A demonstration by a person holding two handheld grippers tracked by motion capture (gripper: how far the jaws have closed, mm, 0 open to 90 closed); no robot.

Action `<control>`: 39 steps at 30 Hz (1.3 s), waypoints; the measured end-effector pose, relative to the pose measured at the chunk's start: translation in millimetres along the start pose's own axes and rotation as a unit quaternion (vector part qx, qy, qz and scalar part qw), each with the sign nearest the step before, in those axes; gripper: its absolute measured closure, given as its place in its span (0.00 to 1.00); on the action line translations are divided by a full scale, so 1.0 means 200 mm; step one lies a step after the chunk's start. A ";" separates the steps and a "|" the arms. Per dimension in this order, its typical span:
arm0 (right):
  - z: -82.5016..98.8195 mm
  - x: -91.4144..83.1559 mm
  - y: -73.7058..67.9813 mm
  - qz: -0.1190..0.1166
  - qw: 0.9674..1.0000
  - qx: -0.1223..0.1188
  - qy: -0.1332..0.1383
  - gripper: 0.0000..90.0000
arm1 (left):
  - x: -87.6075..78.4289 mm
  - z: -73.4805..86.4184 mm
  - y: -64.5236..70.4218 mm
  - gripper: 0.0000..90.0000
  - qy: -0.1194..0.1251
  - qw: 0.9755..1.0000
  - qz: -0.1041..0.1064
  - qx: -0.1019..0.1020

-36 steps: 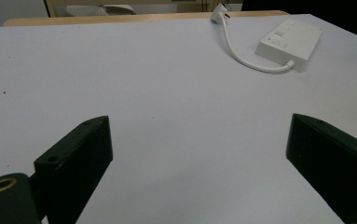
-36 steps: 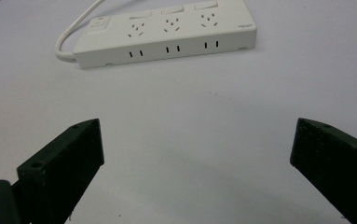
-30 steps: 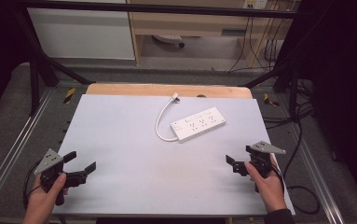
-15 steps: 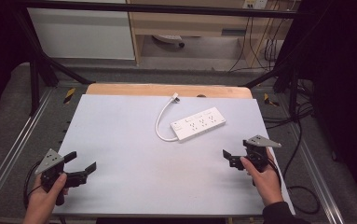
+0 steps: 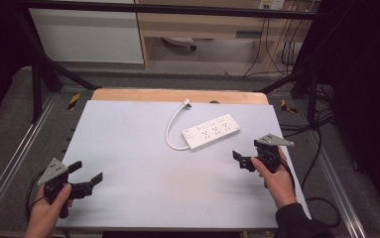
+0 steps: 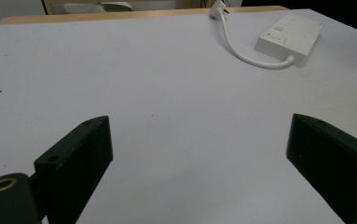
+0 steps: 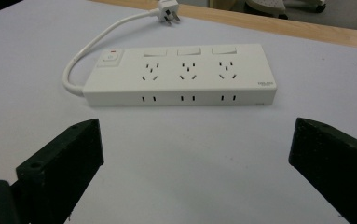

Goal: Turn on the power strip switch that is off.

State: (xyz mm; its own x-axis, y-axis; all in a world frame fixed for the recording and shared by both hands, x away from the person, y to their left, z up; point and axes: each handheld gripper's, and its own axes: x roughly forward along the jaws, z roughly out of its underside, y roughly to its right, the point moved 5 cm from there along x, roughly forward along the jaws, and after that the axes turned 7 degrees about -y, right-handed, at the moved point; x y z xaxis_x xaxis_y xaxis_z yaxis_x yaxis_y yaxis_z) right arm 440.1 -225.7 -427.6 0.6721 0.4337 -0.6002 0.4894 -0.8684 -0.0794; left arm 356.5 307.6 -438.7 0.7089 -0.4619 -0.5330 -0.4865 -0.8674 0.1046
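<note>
One white power strip [image 7: 181, 74] sits on the bench [image 5: 128, 148], with one cord [image 7: 97, 44] and one plug [image 7: 168, 11]. It has three switches, three socket sets and one red-lit button. Two grippers: left gripper [image 5: 87, 177], right gripper [image 5: 241, 159].

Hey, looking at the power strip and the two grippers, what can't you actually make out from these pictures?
- Power strip: the small grey lettering near its right end is too small to read in the right gripper view.
- Power strip, left gripper view: its far end is cut off by the top edge.
- Right gripper and left gripper: jaws stand wide apart, but their bodies are cut off by the bottom edge.
</note>
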 end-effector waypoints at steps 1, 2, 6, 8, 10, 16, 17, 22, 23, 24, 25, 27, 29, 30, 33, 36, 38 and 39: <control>0.00 0.00 0.00 0.000 1.000 0.000 0.000 0.04 | 0.00 0.00 0.00 0.08 0.000 1.000 0.000 0.000; -0.01 0.00 0.00 0.000 1.000 0.001 0.002 0.04 | 0.00 0.00 0.00 0.08 0.000 1.000 0.000 0.001; -0.05 0.02 0.00 0.003 1.000 -0.003 0.005 0.04 | 0.00 0.00 0.00 0.08 -0.001 1.000 0.000 0.000; -0.06 0.02 -0.01 0.006 1.000 -0.003 0.002 0.04 | 0.00 0.00 0.00 0.08 -0.001 1.000 0.001 0.001; -0.08 0.03 -0.01 0.009 1.000 -0.007 0.003 0.04 | 0.00 0.00 0.00 0.08 -0.001 1.000 0.000 0.002; -0.12 0.05 -0.01 0.010 1.000 -0.004 0.002 0.05 | 0.00 0.00 0.00 0.08 -0.002 1.000 0.001 0.004; -0.13 0.06 0.00 0.008 1.000 -0.004 0.002 0.05 | 0.00 0.00 0.00 0.08 -0.002 1.000 0.001 0.005; -0.16 0.07 0.00 0.003 1.000 -0.001 0.006 0.05 | 0.00 0.00 0.00 0.08 -0.005 1.000 -0.002 0.009; -0.17 0.08 -0.01 0.001 1.000 -0.005 0.007 0.05 | 0.01 0.01 0.00 0.08 -0.007 1.000 -0.002 0.011; -0.18 0.08 -0.01 0.004 1.000 -0.010 0.009 0.05 | 0.01 0.01 0.00 0.08 -0.007 1.000 -0.002 0.010; -0.19 0.08 -0.02 0.004 1.000 -0.012 0.009 0.05 | 0.01 0.01 0.01 0.08 -0.007 1.000 0.000 0.009; -0.21 0.09 -0.02 0.003 1.000 -0.014 0.013 0.06 | 0.01 0.01 0.01 0.08 -0.008 1.000 -0.002 0.011; -0.23 0.10 -0.03 0.007 1.000 -0.020 0.012 0.06 | 0.01 0.01 0.01 0.08 -0.010 1.000 -0.002 0.011; -0.23 0.10 -0.03 0.007 1.000 -0.020 0.012 0.06 | 0.01 0.01 0.01 0.08 -0.011 1.000 -0.003 0.012; -0.26 0.12 -0.02 0.010 1.000 -0.023 0.014 0.07 | 0.02 0.01 0.02 0.08 -0.014 1.000 -0.001 0.016; -0.29 0.13 -0.01 0.008 1.000 -0.022 0.018 0.07 | 0.02 0.01 0.02 0.08 -0.013 1.000 0.000 0.016; -0.30 0.13 -0.01 0.007 1.000 -0.020 0.020 0.07 | 0.02 0.01 0.01 0.08 -0.013 1.000 0.000 0.015; -0.31 0.14 -0.01 0.006 1.000 -0.019 0.021 0.07 | 0.02 0.01 0.01 0.08 -0.012 1.000 0.000 0.016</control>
State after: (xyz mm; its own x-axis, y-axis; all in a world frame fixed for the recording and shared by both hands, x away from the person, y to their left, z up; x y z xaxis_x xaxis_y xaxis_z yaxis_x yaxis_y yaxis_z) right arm 491.9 -198.0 -395.3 0.7003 0.4338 -0.5668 0.5012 -0.8643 -0.0422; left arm 356.4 304.0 -441.5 0.6967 -0.4560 -0.5538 -0.5018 -0.8614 0.0780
